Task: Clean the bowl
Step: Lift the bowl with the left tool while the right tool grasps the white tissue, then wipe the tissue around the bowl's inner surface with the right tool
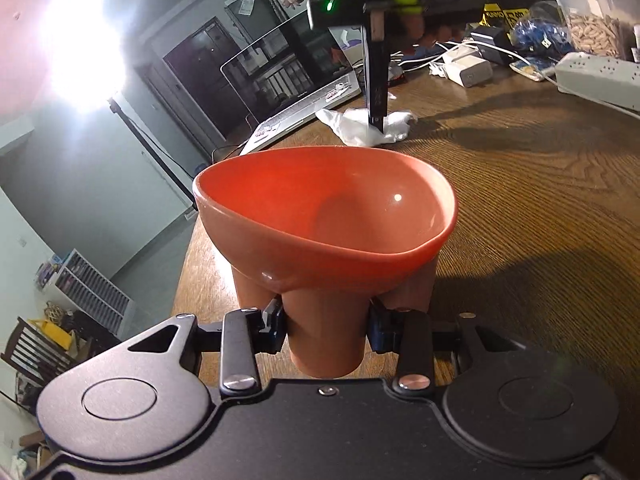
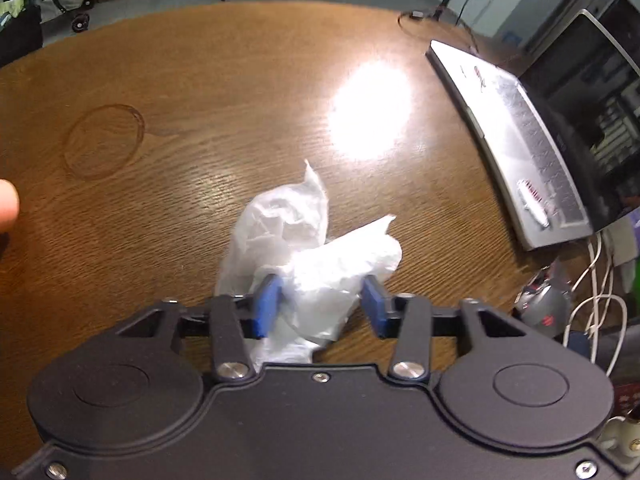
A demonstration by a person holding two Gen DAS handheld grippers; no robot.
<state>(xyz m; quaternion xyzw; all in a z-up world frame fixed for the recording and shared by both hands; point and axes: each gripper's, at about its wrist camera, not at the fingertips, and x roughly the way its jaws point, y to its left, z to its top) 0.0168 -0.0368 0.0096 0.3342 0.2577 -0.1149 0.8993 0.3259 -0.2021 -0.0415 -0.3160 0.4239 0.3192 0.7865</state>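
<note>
From the left wrist, the left claw [image 1: 326, 330] clenched a leg of the stiff, glossy, likely slippery bowl [image 1: 324, 216], tilted above the worktop [image 1: 520, 200]. From the right wrist, the right claw [image 2: 320, 306] straddled the soft, light tissue [image 2: 312, 248], pads apparently pressing it; a laptop [image 2: 520, 152] lay ahead-right, clear.

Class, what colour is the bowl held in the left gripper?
The bowl is orange-red, clearest in the left wrist view.

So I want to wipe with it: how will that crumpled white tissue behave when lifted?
The crumpled white paper tissue looks thin and creased, so it will probably flop and squash. It seems very light; loose corners may trail across the brown wooden table.
</note>
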